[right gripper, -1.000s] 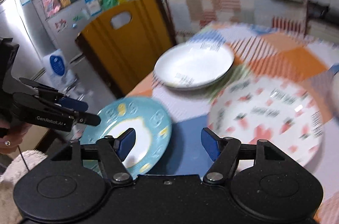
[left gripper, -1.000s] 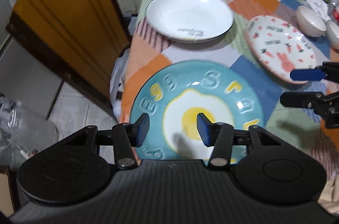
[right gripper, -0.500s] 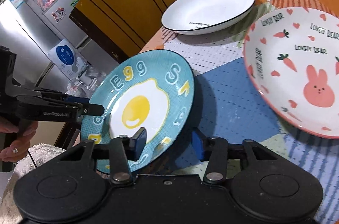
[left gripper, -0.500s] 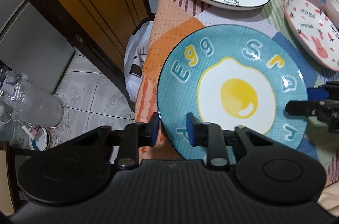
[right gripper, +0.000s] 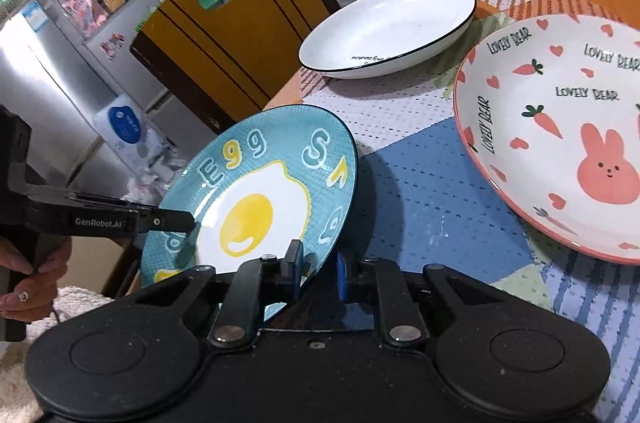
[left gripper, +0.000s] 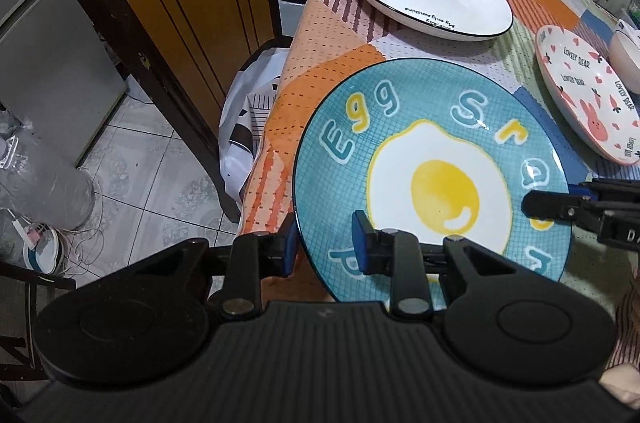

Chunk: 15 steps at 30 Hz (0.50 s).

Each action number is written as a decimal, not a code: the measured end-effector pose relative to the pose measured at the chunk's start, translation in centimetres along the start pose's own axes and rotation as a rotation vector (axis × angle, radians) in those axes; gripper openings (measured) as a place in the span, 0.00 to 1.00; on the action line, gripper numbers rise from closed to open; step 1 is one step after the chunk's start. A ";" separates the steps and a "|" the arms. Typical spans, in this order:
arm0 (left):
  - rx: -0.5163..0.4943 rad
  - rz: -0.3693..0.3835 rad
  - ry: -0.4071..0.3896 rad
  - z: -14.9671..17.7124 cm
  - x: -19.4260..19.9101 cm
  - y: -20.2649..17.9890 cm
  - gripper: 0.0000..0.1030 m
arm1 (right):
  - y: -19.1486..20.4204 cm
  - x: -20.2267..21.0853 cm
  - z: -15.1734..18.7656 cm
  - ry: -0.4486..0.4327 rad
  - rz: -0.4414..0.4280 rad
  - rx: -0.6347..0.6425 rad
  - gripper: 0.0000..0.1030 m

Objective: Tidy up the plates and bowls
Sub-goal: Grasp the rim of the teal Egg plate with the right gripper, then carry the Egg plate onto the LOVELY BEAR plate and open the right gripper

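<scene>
Over the patchwork tablecloth [left gripper: 332, 71] near its front-left corner, I have the blue egg plate [left gripper: 432, 175] tilted, lifted off the cloth. Behind it sits the white Morning Honey plate [right gripper: 388, 31], to its right the rabbit plate [right gripper: 560, 135]. My left gripper [left gripper: 324, 243] and right gripper [right gripper: 318, 273] each pinch its rim, jaws narrow. Next, I judge, carry it level onto another plate.

Left tool [left gripper: 324, 243] clamps tilted egg plate [left gripper: 432, 175] rim.
</scene>
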<state>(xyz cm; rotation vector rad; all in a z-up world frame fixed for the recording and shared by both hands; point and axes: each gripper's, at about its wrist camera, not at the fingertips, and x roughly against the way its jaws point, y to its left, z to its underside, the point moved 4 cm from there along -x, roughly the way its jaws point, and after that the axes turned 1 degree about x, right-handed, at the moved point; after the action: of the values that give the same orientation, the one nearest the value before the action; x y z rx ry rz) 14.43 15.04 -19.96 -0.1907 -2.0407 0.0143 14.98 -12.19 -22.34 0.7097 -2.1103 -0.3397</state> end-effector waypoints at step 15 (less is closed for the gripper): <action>-0.035 -0.008 -0.036 -0.5 3.2 -3.1 0.26 | 0.3 2.5 -1.5 0.026 -0.018 0.155 0.21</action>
<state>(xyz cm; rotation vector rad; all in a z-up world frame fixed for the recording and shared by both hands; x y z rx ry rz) 13.02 12.40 -16.65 -0.2059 -2.0786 -0.0232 14.90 -13.41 -19.71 0.8185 -2.1233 -0.1772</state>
